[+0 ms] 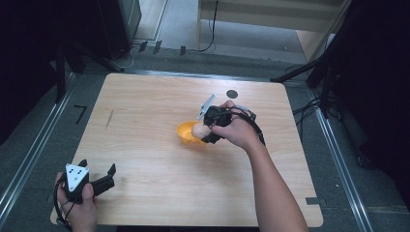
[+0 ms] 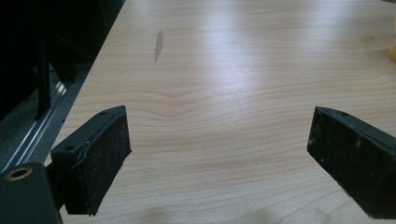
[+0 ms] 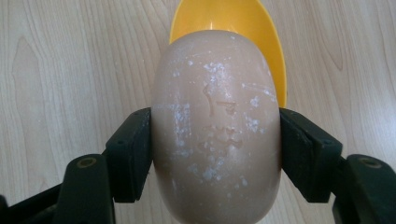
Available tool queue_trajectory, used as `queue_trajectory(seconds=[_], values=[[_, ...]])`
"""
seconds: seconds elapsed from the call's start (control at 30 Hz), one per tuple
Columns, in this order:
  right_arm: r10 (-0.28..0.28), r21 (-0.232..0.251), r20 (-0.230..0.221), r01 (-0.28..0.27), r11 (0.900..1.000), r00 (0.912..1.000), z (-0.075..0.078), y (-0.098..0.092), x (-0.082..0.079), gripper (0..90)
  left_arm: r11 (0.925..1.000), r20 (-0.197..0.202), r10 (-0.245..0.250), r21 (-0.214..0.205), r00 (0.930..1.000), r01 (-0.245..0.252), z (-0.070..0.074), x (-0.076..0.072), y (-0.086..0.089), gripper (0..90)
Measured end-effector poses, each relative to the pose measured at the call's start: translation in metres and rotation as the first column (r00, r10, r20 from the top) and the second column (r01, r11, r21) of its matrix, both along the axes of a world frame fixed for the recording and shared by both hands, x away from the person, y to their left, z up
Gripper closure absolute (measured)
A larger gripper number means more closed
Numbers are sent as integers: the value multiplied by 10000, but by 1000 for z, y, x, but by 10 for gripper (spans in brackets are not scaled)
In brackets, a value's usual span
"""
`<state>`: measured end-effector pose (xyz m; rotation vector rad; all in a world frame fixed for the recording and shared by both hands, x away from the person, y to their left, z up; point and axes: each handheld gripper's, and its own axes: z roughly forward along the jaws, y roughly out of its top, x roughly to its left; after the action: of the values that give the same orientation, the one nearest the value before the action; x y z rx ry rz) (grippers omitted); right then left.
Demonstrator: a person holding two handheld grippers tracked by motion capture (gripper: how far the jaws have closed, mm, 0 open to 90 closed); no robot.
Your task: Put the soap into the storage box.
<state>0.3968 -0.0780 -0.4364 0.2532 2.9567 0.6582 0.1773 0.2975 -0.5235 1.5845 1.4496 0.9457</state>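
I have the right gripper point(image 3: 215, 140) clamped on a tan egg-shaped object point(image 3: 217, 135), jaws pressing its two sides about mid-body. It hangs just above the yellow bowl point(image 3: 273, 56), over the bowl's near rim in the right gripper view; in the high view the egg point(image 1: 198, 129) sits at the bowl point(image 1: 186, 133) edge nearest my right hand point(image 1: 239, 130).

Handling guess: smooth, rounded, hard shell, so slippery under flat pads; white flecks and an embossed mark on it. Probably light, real or dummy I can't tell. Widest girth is the right hold; keep the squeeze gentle.

Left gripper point(image 1: 99, 181) rests well away from the bowl, at the table point(image 1: 145, 96) corner, jaws spread wide, nothing between.
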Motion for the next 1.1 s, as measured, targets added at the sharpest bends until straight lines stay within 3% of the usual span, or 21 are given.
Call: queue_trajectory(seconds=[0.3, 0.57, 1.1], values=[[206, 107, -49, -206, 9997, 9998, -4, 8, 7, 335, 10000, 4, -20, -2, 10000, 20, 0, 0, 0, 63], [69, -61, -228, -70, 10000, 9997, -11, 12, 13, 335, 10000, -20, -1, -40, 10000, 1, 0, 0, 0, 63], [576, -507, -250, -588, 9970, 9980, -11, 37, 21, 334, 9999, 1, -10, -164, 10000, 10, 0, 0, 2, 63]])
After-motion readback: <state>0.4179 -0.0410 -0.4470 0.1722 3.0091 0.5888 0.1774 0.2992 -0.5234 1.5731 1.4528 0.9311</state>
